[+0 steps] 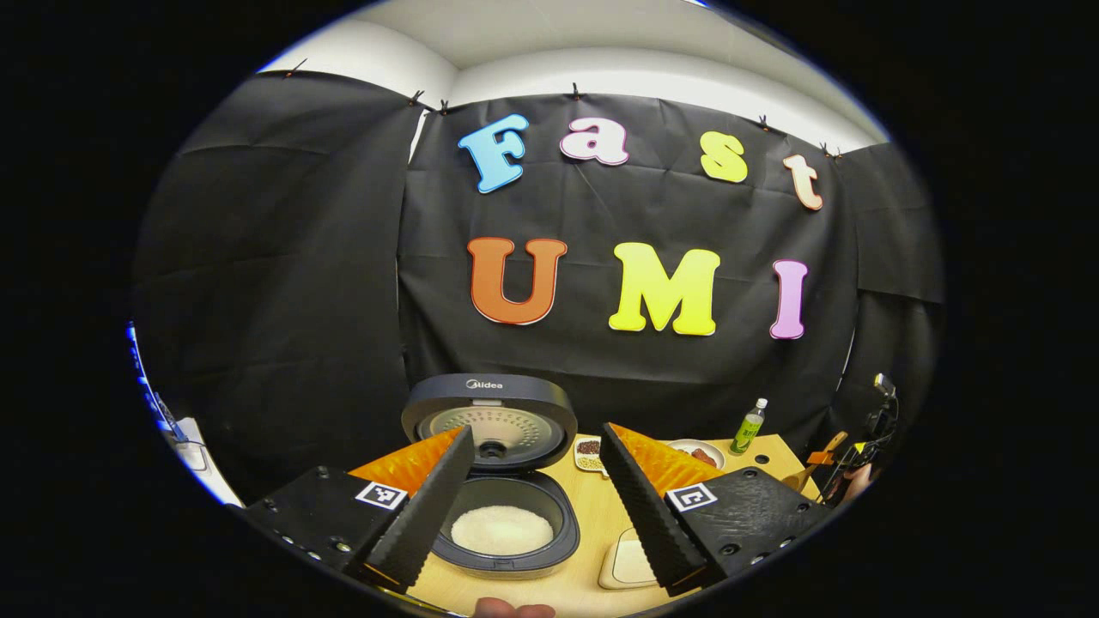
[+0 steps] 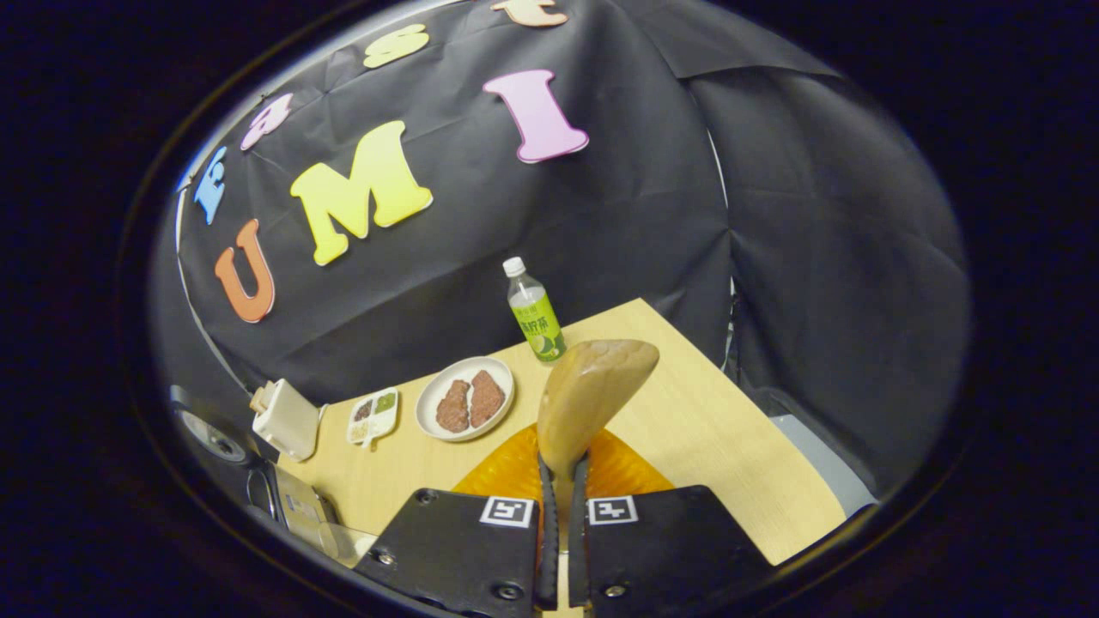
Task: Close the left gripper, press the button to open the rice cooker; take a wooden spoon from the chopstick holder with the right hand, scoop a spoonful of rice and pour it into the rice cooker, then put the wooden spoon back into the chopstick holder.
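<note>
Clenched on the wooden spoon (image 2: 592, 395), the right tongs (image 2: 560, 506) hold its bowl upright above the surface (image 2: 730, 438), while the left tongs (image 1: 537, 506) gape wide over the open rice cooker (image 1: 502, 481).

In the right gripper view, the tan wooden spoon (image 2: 592, 399) has its handle hidden between the clamping fingers, so only the bowl shows. At the tabletop's left edge, a dark appliance (image 2: 210, 433) is cut off by the picture's rim. In the left gripper view, the left finger (image 1: 421, 515) covers part of the open dark rice cooker's (image 1: 506, 481) rim. The contents of the small white divided dish (image 1: 588, 455) behind it are too small to tell.
</note>
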The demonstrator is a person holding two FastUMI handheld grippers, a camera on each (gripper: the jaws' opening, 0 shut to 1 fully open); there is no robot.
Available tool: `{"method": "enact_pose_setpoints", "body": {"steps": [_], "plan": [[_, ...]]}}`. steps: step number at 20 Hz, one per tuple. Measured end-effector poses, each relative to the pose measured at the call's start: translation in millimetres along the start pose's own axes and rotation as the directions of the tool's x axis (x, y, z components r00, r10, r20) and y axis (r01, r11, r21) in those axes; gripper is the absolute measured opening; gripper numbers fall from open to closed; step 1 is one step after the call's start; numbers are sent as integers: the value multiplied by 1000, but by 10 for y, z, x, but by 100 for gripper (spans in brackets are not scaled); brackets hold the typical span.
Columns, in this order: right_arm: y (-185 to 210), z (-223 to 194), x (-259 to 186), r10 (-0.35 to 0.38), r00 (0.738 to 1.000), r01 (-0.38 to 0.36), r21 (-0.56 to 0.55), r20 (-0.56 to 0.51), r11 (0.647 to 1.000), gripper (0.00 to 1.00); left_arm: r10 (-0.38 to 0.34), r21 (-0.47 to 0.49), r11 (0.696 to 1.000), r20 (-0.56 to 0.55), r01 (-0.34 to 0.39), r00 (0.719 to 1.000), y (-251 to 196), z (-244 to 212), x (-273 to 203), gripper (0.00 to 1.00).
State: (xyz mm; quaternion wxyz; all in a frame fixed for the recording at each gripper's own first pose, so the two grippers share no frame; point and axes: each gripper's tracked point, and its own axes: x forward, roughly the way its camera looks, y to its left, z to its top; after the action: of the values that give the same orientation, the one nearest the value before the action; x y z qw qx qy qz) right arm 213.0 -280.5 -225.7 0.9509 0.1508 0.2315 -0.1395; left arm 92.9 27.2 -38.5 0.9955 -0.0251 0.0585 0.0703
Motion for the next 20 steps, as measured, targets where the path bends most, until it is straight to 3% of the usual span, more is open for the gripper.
{"method": "enact_pose_setpoints", "body": {"steps": [4,11,16,20], "plan": [[534,167,-507,26,998,-24,-34,56,999,10,-42,-2,999,-8,42,999,170,3,-69,95],[1712,-309,-1028,165,986,-162,-145,9,976,10,-75,59,996,33,73,997,529,-66,-202,95],[2004,-940,-1040,149,986,-161,-202,-73,966,10,-82,47,996,68,79,994,709,-31,-274,94],[1918,-1470,-875,69,991,-98,-268,-114,958,10,-72,36,997,69,70,995,840,-18,-323,95]]}}
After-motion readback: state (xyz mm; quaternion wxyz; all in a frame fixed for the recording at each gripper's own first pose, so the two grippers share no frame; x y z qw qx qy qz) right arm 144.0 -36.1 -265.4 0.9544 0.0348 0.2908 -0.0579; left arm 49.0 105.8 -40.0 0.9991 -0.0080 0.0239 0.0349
